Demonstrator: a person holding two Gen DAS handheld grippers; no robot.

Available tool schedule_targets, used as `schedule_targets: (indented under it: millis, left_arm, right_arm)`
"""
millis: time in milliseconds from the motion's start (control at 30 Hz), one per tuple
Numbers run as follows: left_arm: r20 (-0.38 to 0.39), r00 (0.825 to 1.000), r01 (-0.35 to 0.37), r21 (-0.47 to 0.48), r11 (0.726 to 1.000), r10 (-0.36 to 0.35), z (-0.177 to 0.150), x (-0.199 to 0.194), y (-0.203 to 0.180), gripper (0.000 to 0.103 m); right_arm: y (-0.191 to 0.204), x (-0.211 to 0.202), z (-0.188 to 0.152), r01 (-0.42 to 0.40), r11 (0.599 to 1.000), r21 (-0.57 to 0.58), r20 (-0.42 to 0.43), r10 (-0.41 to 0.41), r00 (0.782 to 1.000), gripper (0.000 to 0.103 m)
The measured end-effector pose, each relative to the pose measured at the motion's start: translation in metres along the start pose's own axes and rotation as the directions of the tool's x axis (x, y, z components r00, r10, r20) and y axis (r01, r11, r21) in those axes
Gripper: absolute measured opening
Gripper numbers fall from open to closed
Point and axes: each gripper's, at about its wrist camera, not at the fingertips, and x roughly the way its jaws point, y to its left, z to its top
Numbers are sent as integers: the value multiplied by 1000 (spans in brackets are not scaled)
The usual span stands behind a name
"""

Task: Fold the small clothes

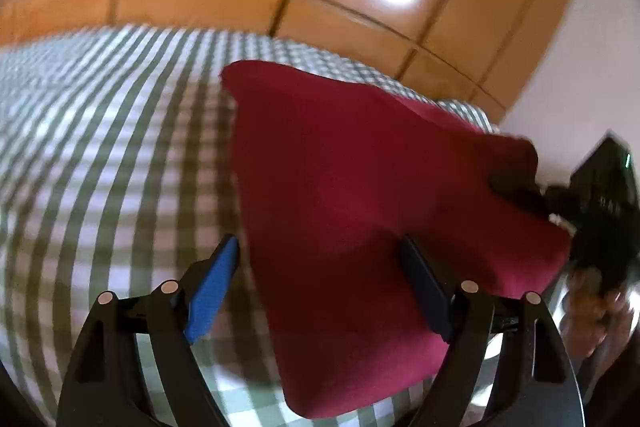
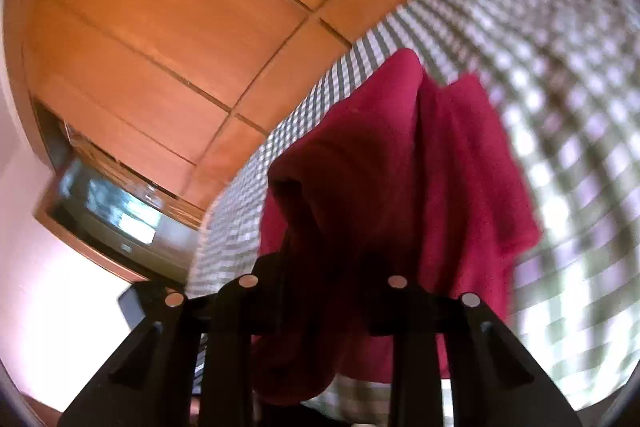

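Over the green-and-white checked bedspread [image 1: 120, 155], a dark red cloth garment [image 1: 360, 195] is hanging lifted by one corner, with the right gripper [image 2: 320, 291] pinching bunched fabric. Left gripper [image 1: 320, 287] is sitting wide open, cloth between its blue-padded fingers [image 1: 212, 291], gripping nothing.

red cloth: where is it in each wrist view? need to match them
Left wrist: red cloth fills centre and lower right, between the open left gripper's fingers; the right gripper grips its right edge.
Right wrist: red cloth is at centre, bunched and draping over the right gripper, which hides its fingertips.
Shared landmark: checked sheet under the cloth.
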Motion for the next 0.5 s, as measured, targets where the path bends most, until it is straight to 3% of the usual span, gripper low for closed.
schedule_targets:
  millis: [100, 167, 200, 300, 400, 467, 500]
  left_arm:
    - [-36, 998, -43, 88, 995, 46, -7, 14, -16, 86]
    - [-84, 995, -41, 103, 994, 50, -14, 26, -19, 87]
    - [-97, 995, -30, 90, 995, 38, -17, 28, -18, 87]
    - [-97, 995, -7, 41, 999, 11, -21, 28, -12, 87]
    - [-102, 995, -14, 28, 1000, 16, -21, 28, -11, 90]
    - [-98, 995, -19, 31, 999, 22, -22, 27, -13, 91]
    - [-97, 995, -20, 32, 999, 23, -22, 27, -14, 91]
  right_arm:
    - [-21, -1, -6, 66, 998, 23, -19, -65, 998, 26]
    - [-43, 7, -15, 133, 990, 54, -35, -131, 991, 32]
    - [-48, 7, -18, 129, 990, 65, -26, -128, 991, 36]
    - [-31, -14, -15, 167, 986, 16, 65, -167, 984, 60]
    - [18, -38, -9, 308, 936, -170, 210, -271, 939, 60]
    - [44, -38, -7, 330, 907, -261, 254, -265, 930, 55]
    - [54, -36, -8, 328, 899, -289, 253, -259, 932, 47]
